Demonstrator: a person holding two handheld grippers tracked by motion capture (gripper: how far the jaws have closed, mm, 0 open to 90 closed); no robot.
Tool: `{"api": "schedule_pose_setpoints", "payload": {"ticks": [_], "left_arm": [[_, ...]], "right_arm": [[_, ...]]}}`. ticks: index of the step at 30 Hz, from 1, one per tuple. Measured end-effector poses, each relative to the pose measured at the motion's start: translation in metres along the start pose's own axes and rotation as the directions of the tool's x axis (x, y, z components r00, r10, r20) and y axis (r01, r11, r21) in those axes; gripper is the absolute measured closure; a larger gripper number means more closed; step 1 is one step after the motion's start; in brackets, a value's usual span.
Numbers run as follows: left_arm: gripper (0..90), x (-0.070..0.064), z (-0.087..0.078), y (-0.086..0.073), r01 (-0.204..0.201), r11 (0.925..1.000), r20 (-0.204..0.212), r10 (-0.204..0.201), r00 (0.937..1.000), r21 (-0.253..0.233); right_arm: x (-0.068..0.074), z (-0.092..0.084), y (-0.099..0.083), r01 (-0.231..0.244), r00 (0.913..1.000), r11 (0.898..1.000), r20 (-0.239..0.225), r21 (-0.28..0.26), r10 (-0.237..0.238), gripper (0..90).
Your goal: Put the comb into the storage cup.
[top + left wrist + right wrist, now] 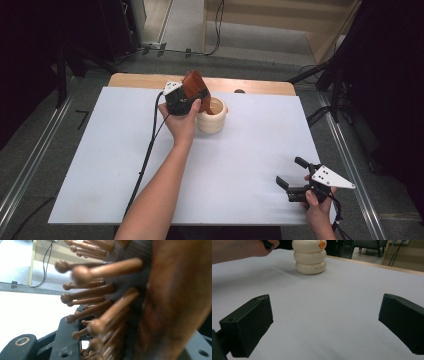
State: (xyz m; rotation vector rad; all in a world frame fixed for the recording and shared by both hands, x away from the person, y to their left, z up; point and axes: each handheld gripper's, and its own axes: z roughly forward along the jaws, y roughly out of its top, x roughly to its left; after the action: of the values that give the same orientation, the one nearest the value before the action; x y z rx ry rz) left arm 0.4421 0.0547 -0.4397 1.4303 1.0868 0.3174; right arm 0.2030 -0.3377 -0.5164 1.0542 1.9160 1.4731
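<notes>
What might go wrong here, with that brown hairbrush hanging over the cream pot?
1. The left gripper holds the wooden hairbrush tilted at the rim of the cream holder; a nudge might tip or slide the holder.
2. The grip seems to sit on the bristled head, so the brush could twist or slip.
3. The right gripper rests open, far off, so nothing steadies the holder.

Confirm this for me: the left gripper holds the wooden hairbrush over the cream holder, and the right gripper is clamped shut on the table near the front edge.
Not quite. The right gripper is open, its jaws wide apart over the bare white table, as the right gripper view shows. The left gripper does hold the wooden hairbrush over the cream holder.
</notes>
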Motion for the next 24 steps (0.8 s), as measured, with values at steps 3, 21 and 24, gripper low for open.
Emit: {"api": "schedule_pose_setpoints", "payload": {"ticks": [3,21,24], "left_arm": [[51.2,0.0012,-0.0002,-0.0003,0.013,0.9999,-0.007,-0.013,0.9999,-0.004],[36.2,0.0052,-0.0021,0.0,0.025,0.9994,-0.004,-0.026,0.9997,-0.023],[30.6,0.0063,-0.0025,0.0003,0.024,0.9995,0.008,-0.024,0.9997,-0.018]], "right_arm": [[0.0,0.0001,0.0,0.0,1.0,1.0,0.0,0.0,0.0,0.0],[0.0006,0.0006,0.0001,0.0,1.0,1.0,0.0,0.0,0.0,0.0],[0.0007,0.0006,0.0001,-0.002,1.0,1.0,0.0,0.001,0.002,0.0]]}}
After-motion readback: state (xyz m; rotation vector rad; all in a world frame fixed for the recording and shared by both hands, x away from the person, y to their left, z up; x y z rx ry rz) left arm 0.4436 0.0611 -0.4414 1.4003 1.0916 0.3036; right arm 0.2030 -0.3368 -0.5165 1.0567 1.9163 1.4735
